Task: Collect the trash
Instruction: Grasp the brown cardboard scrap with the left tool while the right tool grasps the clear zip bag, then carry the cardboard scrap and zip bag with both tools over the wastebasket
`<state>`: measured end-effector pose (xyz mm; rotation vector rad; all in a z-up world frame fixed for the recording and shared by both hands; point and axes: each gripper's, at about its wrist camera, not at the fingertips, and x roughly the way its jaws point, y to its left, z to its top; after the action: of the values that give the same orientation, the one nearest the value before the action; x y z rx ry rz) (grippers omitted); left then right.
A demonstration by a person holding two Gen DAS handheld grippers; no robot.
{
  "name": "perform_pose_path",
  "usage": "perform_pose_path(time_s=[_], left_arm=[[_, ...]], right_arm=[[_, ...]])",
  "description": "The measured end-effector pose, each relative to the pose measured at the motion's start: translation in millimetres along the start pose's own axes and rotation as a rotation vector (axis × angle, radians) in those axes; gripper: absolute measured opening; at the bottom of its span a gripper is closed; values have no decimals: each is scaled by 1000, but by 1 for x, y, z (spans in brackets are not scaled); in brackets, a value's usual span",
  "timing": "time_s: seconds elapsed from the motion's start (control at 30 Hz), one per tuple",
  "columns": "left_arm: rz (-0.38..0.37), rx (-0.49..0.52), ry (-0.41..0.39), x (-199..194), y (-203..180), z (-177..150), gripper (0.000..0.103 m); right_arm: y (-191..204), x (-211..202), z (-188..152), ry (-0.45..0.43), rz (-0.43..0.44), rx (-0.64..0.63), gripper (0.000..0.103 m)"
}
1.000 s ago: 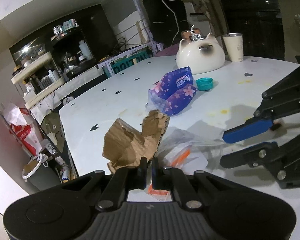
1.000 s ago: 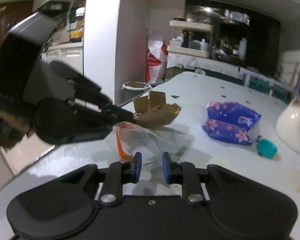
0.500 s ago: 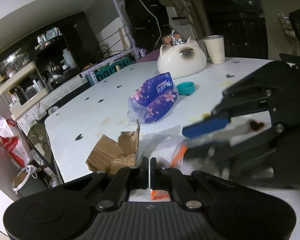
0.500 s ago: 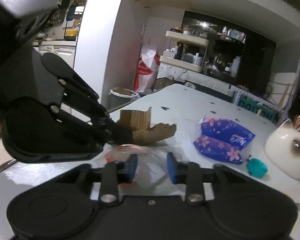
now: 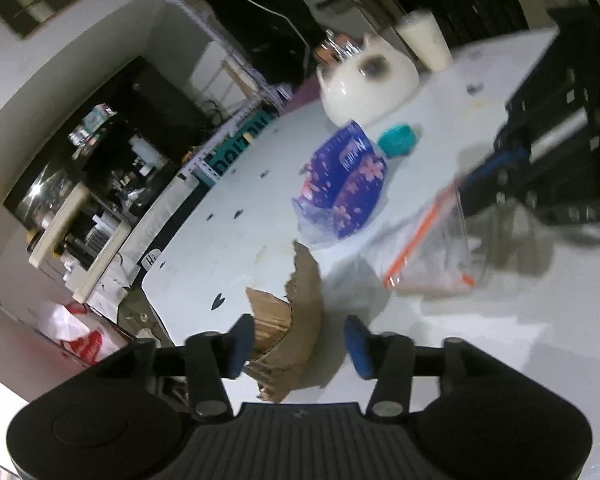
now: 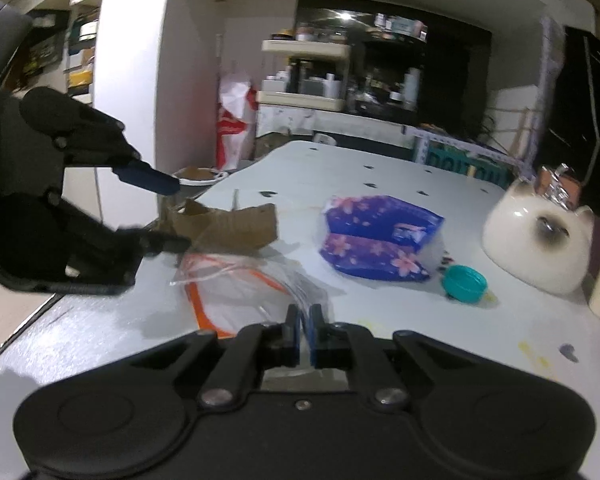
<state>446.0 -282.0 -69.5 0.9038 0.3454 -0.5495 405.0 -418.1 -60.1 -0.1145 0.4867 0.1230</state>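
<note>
Now the right gripper [image 6: 304, 330] has just pressed its jaws together on an edge of the clear plastic zip bag with orange strips [image 6: 236, 280], which lies on the white heart-dotted surface [image 6: 380, 168]. Just beside that bag, the left gripper [image 5: 298, 340] has just spread its jaws around the torn brown cardboard piece [image 5: 296, 316], pads apart from it.

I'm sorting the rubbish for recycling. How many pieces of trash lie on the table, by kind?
Torn cardboard: 1
Clear plastic bag with orange strip: 1
Purple flowered wrapper: 1
Teal bottle cap: 1
Total: 4
</note>
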Motion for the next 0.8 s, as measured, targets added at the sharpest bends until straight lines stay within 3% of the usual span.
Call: perform_pose_path(time_s=[0.1,0.43,0.5,0.53,0.57,0.8], left_arm=[[-23,40,70,16,-4,7,54],[15,83,171,50,-20,17,47],[31,43,188,54,-19,16,31],[37,11,194,56,-17,15,12],[37,-22,197,57,-14,14,5],[7,-262,155,45,8,3,4]], right_arm=[[-7,1,0,9,-14,40,2],[-15,6,-1,38,-61,88,2],[-15,6,-2,38,-64,87,2],[-15,6,-1,38,-65,87,2],[-15,6,-2,38,-68,88,2],[-15,7,-2,46,-73,92,1]])
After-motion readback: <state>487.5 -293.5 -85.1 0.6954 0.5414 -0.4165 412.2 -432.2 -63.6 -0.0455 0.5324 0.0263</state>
